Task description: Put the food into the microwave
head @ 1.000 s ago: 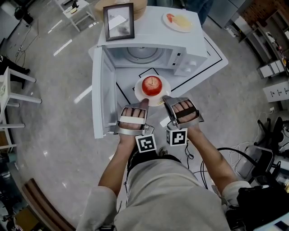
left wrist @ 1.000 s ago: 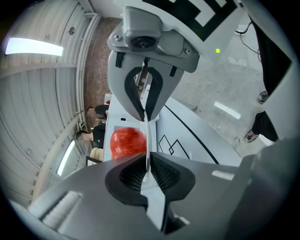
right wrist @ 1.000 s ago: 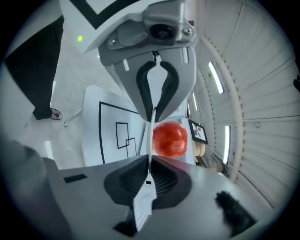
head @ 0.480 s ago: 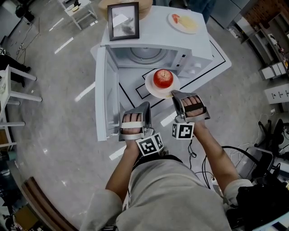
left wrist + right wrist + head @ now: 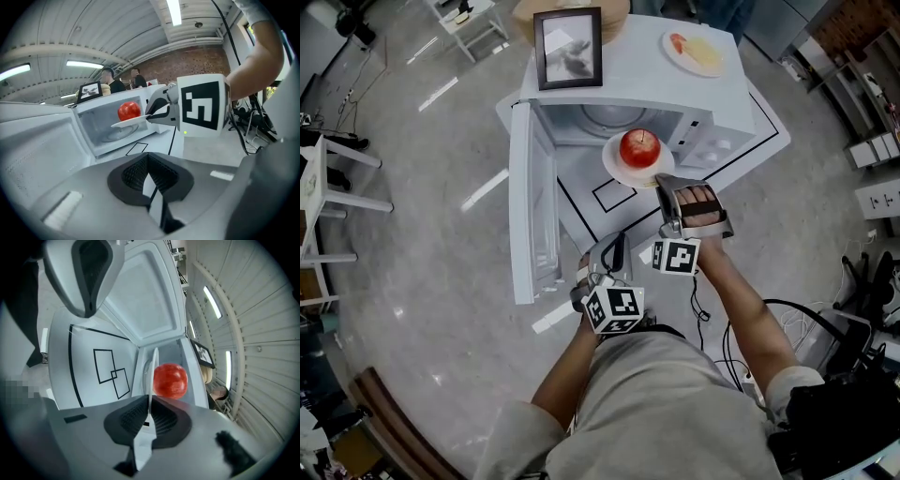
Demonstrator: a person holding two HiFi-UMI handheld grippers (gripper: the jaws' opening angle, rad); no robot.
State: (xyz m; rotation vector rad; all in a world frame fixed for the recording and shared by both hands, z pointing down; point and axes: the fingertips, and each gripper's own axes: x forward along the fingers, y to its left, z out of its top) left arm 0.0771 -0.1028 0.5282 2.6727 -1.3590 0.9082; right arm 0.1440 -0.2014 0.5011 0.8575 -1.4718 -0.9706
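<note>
A red apple (image 5: 639, 147) sits on a white plate (image 5: 622, 170), held in the air just in front of the white microwave's (image 5: 694, 98) open cavity. My right gripper (image 5: 661, 180) is shut on the plate's near rim; in the right gripper view the plate (image 5: 152, 369) runs edge-on between the pads, with the apple (image 5: 170, 379) beyond them. My left gripper (image 5: 614, 246) hangs back near my body, rolled on its side, apart from the plate. Its jaws stand slightly apart with nothing between them (image 5: 149, 176). The microwave door (image 5: 532, 202) is swung wide open to the left.
On top of the microwave stand a picture frame (image 5: 568, 47) and a second plate of food (image 5: 698, 52). The white table (image 5: 750, 122) carries black tape lines. White stools (image 5: 328, 187) stand on the floor at left, cables and gear at right.
The left gripper let go of the plate, drew back toward my body and rolled over. The right gripper alone carried the plate and apple forward to the microwave opening.
</note>
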